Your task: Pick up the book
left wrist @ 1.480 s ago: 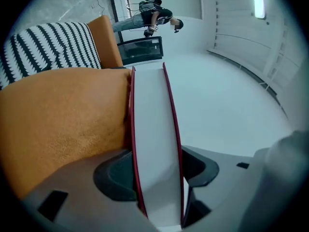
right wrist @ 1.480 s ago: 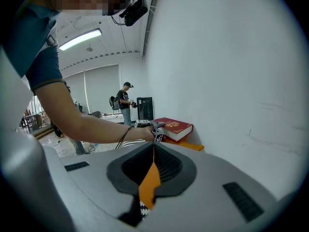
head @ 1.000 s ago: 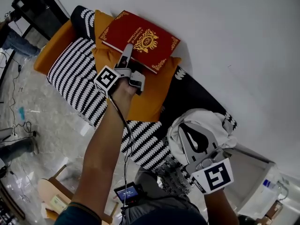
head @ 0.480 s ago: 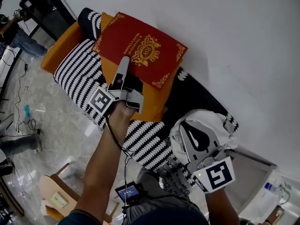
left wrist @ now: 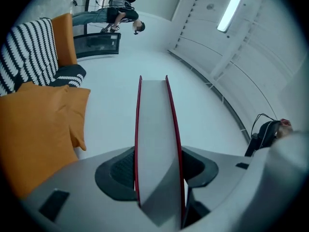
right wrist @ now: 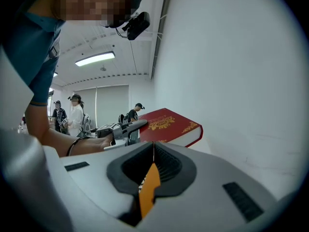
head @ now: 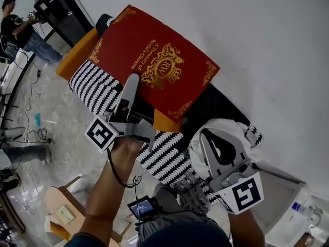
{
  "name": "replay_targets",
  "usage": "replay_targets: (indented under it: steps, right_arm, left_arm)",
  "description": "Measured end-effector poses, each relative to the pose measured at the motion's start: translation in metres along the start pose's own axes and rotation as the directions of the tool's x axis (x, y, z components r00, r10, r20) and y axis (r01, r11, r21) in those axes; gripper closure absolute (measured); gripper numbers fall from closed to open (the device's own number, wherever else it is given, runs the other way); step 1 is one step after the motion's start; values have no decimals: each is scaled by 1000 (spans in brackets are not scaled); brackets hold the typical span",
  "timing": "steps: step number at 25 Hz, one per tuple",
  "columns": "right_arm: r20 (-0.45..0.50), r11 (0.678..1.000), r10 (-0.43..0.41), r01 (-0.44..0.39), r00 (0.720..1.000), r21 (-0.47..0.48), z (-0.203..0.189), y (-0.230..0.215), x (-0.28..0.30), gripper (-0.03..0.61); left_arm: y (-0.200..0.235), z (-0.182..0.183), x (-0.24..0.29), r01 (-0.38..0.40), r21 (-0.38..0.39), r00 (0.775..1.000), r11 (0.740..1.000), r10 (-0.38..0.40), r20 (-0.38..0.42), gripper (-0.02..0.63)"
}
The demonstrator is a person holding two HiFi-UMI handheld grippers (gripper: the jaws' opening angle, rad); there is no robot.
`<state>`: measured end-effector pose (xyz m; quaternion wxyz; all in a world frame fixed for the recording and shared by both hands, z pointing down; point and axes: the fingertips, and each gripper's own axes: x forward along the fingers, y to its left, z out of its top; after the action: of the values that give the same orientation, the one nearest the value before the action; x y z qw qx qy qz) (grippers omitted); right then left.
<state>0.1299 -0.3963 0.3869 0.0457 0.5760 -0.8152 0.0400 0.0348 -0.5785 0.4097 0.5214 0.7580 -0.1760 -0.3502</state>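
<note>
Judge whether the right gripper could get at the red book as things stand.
Probably yes. The left gripper holds the book up by one edge, and the right gripper view shows a free corner with only open air before it. The right gripper has its jaws together, so they must open first.

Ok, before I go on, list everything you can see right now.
book: one, red with gold print, held above the sofa
cushion: one, orange, on the sofa under the book
sofa: one, black-and-white striped, orange end, against the white wall
cloth bundle: one, white with black print, beside the right gripper
cabinet: one, black, beyond the sofa
bystander: one, beside the cabinet
wooden chair: one, light brown, floor at lower left
left gripper: grey, shut on the book
right gripper: grey, jaws together, nothing between them
</note>
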Motion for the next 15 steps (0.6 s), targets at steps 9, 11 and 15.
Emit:
replay_targets:
  steps: [9,11,15]
  right_arm:
    - [96,998,65,-66,993,8,48,25,-47,566]
    - [115,996,91,-91,989,-8,57,32,-58,566]
    - [150,990,138,-132,979,-47,77,44,-82,566]
  left_arm:
    - [-87,-10,-50,19,200,999,980,-26,31,367]
    - [-105,-16,-61,21,222,999,975,-29,34,367]
    - [-144,-30,-83,30,288,998,957,-44,42,367]
